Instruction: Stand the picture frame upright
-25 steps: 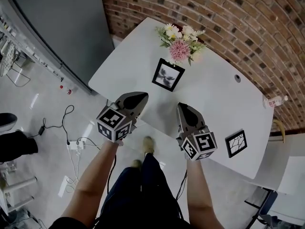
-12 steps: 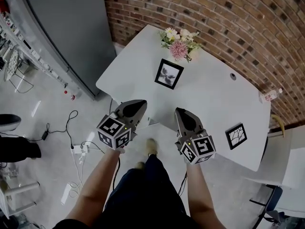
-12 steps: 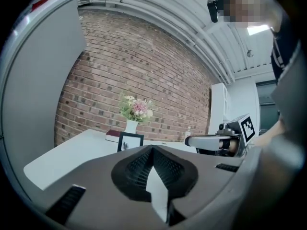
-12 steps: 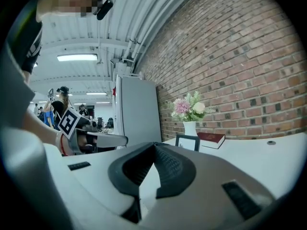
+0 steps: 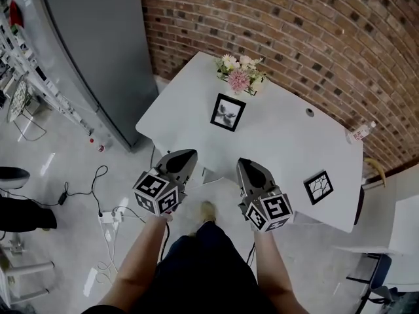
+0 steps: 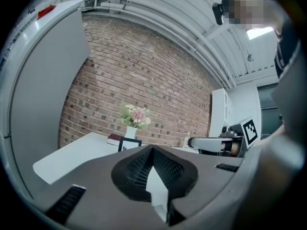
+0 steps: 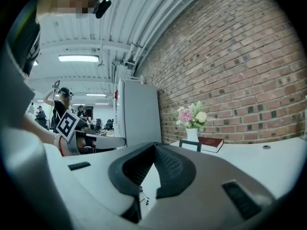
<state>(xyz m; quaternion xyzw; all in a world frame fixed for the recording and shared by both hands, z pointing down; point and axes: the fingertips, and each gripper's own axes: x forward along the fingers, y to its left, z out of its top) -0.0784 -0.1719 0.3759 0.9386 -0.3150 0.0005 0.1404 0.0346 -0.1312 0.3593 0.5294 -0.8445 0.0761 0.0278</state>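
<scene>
Picture frame (image 5: 228, 112) stands upright by the flowers (image 5: 238, 76) — left tongs (image 5: 189, 154) and right tongs (image 5: 243, 163) closed, holding nothing.

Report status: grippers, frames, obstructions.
Left gripper and right gripper shut, empty, short of the white table. Black-framed picture by the pink-and-white flowers upright; second black-framed picture near the right edge looks flat. Nothing blocking either.
</scene>
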